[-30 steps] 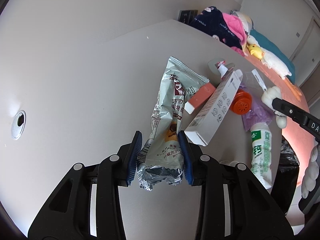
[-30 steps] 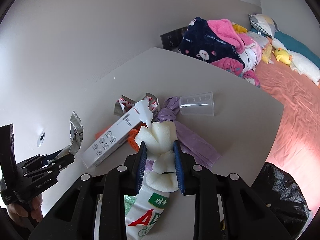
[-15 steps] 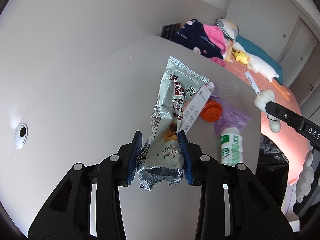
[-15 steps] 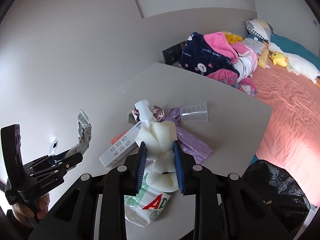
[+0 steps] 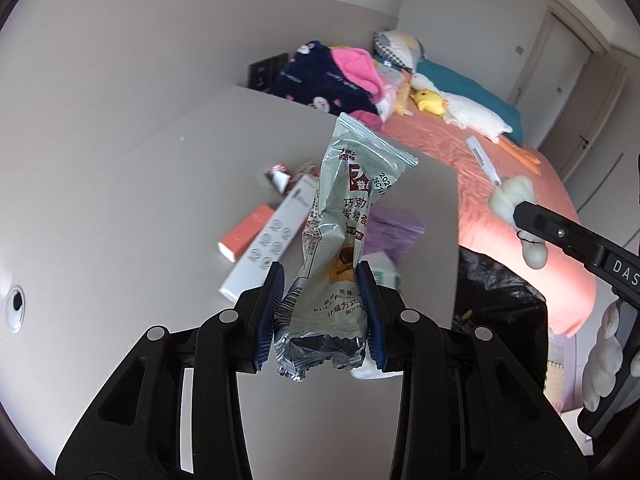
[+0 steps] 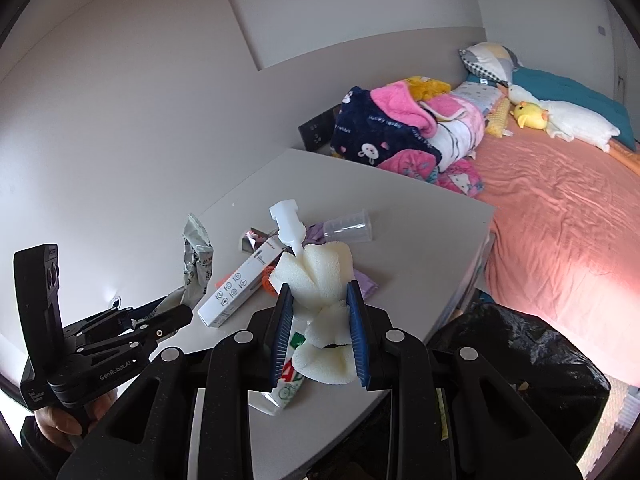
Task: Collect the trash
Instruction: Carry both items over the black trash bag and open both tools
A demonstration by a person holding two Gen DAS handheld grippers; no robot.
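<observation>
My left gripper point(image 5: 322, 290) is shut on a silver snack wrapper point(image 5: 348, 216) and holds it upright above the grey table point(image 5: 160, 184). My right gripper point(image 6: 318, 320) is shut on a white foam piece point(image 6: 316, 276) with a white plastic nozzle point(image 6: 288, 224) sticking out of its top, above the table's near edge. The foam and right gripper also show in the left wrist view point(image 5: 516, 200), above the black trash bag point(image 5: 492, 292). The bag lies below the table's right edge point(image 6: 520, 352).
On the table lie a long white box point(image 6: 240, 284), an orange box point(image 5: 246, 232), a purple bag point(image 5: 394, 228), a clear cup point(image 6: 348, 226), a green-and-white pouch point(image 6: 288, 384) and a small torn wrapper point(image 5: 278, 174). A bed with blankets and plush toys point(image 6: 560, 160) lies beyond.
Both grippers have risen and pulled back from the table with their loads. The table's litter now looks smaller and farther, and the trash bag shows more fully.
</observation>
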